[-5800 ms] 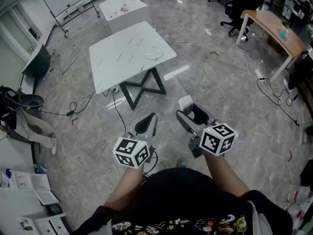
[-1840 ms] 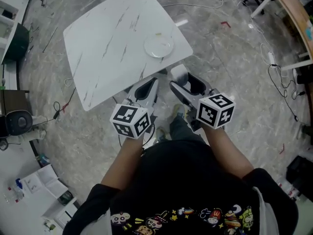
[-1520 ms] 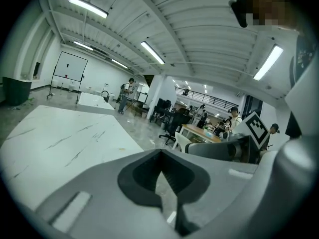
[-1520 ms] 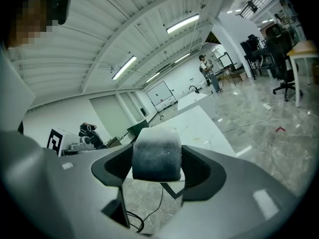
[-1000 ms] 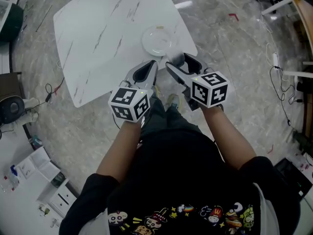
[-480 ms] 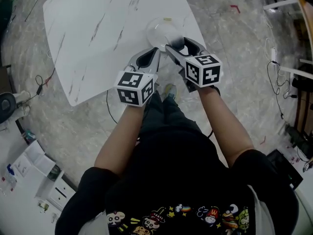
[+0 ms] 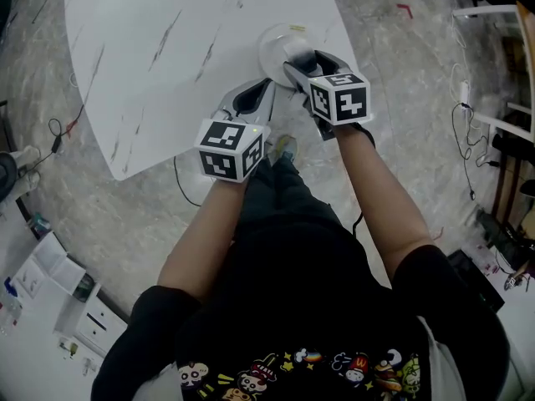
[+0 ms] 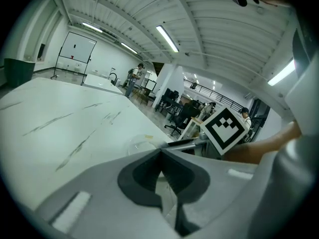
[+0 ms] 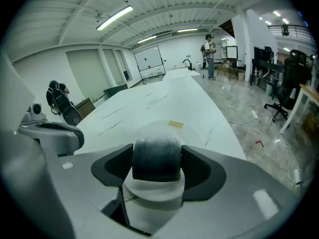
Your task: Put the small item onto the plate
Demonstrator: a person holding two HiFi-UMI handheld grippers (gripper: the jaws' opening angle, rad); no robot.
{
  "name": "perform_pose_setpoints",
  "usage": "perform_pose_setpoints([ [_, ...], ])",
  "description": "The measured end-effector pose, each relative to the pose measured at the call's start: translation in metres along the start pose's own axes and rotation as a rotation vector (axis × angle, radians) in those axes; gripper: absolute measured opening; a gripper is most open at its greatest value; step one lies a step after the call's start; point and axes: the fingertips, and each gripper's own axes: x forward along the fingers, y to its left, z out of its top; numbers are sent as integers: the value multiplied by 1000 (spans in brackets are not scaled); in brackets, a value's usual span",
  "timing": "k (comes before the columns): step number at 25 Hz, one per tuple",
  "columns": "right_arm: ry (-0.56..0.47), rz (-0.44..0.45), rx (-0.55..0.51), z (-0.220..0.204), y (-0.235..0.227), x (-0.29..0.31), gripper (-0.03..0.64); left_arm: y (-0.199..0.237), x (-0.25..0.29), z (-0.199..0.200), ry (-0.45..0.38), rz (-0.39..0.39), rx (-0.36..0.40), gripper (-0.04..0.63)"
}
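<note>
Both grippers have travelled from open floor to the white marble-patterned table (image 7: 167, 48). The right gripper (image 9: 157, 159) now hangs over the near edge of the round translucent plate (image 9: 190, 133), its jaws clamped on the small item (image 9: 156, 153), a dark rounded cap over a white base. The left gripper (image 8: 160, 151) sits just beside it, jaws pressed together on nothing. The item seems to be above the plate rather than resting on it, though its height is hard to read, so lowering and release probably remain.
</note>
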Motion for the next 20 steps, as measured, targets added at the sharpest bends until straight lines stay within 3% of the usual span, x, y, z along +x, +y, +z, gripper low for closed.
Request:
perform_pose_setpoints([
  [9, 118, -53, -95, 2, 2, 22, 330, 14, -1, -2, -3, -3, -30, 0],
  [20, 159, -80, -161, 3, 3, 30, 330, 23, -2, 0, -9, -3, -40, 0],
])
